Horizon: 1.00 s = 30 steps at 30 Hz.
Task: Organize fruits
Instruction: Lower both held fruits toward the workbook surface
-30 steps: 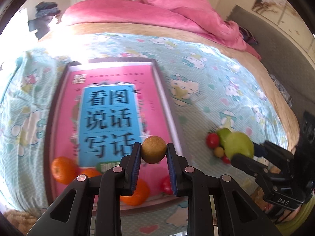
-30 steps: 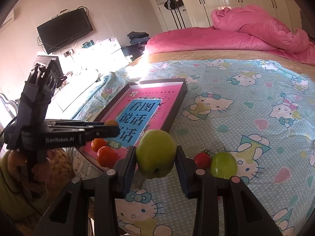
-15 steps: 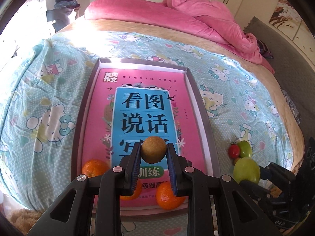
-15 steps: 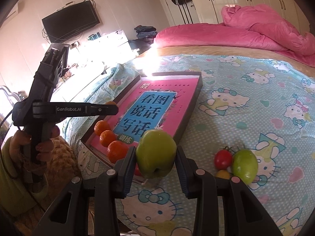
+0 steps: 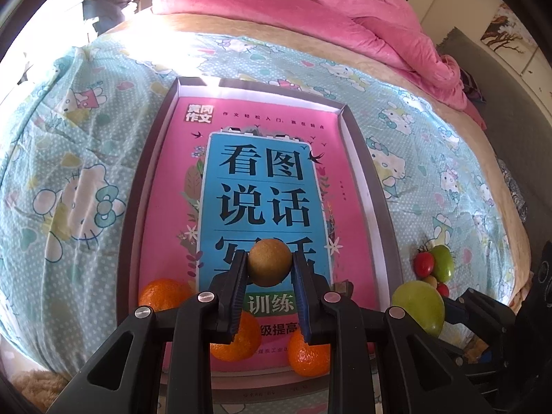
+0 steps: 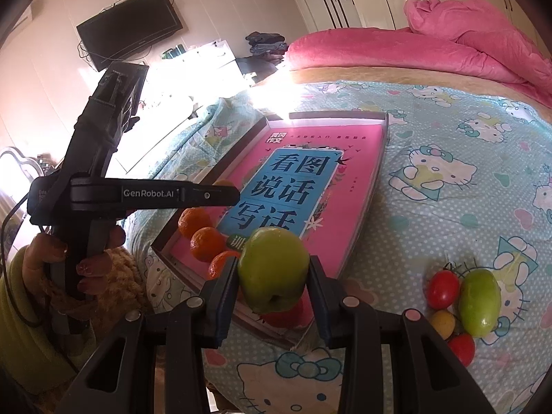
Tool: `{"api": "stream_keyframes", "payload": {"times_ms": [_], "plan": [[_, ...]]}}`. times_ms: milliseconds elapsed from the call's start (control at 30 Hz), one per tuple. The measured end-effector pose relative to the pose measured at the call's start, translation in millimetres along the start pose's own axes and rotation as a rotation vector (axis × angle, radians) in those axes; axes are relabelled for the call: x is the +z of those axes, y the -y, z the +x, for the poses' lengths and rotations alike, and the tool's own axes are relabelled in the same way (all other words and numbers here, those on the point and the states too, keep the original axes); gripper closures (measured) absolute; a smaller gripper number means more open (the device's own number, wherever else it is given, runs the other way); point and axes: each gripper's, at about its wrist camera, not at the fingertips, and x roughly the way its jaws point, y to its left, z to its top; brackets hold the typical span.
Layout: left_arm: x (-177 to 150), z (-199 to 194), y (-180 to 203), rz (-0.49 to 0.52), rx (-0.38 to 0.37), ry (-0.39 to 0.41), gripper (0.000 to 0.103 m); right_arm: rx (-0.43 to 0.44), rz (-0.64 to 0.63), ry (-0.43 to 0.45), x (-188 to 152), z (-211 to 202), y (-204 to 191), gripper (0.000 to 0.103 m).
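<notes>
My left gripper (image 5: 269,269) is shut on a small brown round fruit (image 5: 269,263) and holds it above the near end of a shallow tray (image 5: 376,186) lined with a pink book. Three oranges (image 5: 162,293) lie at the tray's near edge. My right gripper (image 6: 273,276) is shut on a green apple (image 6: 272,269), held above the tray's near right corner (image 6: 365,220). The apple also shows in the left wrist view (image 5: 419,305). On the sheet to the right lie a green fruit (image 6: 480,305), red tomatoes (image 6: 443,289) and a small yellow fruit (image 6: 442,324).
The tray lies on a bed with a Hello Kitty sheet (image 5: 79,158). A pink duvet (image 5: 362,13) is piled at the far end. A TV (image 6: 129,31) and a white dresser stand beyond the bed's left side. A hand grips the left tool (image 6: 93,186).
My left gripper has moved left and over the tray's near end with the brown fruit. My right gripper has carried the apple left, away from the fruit pile, to the tray's corner.
</notes>
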Motion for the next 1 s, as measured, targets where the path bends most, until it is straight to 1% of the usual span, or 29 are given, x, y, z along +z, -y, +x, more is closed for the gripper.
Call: {"api": "stream_keyframes", "payload": {"times_ms": [333, 500, 700, 1000], "plan": [[-2.7, 19.7, 12.7, 0.042, -0.004, -0.062, 0.077, -0.036, -0.018, -0.027, 7.6, 17.9, 3.0, 0.064], [-2.6, 24.1, 11.9, 0.037, 0.000, -0.073, 0.077, -0.038, -0.028, -0.038, 11.6, 27.2, 0.5, 0.064], [-3.6, 30.3, 10.4, 0.036, 0.002, -0.092, 0.077, -0.064, -0.050, -0.066, 10.7, 39.8, -2.5, 0.064], [-4.0, 34.8, 13.2, 0.038, 0.005, -0.101, 0.077, -0.071, -0.050, -0.082, 7.6, 45.4, 0.9, 0.064]]}}
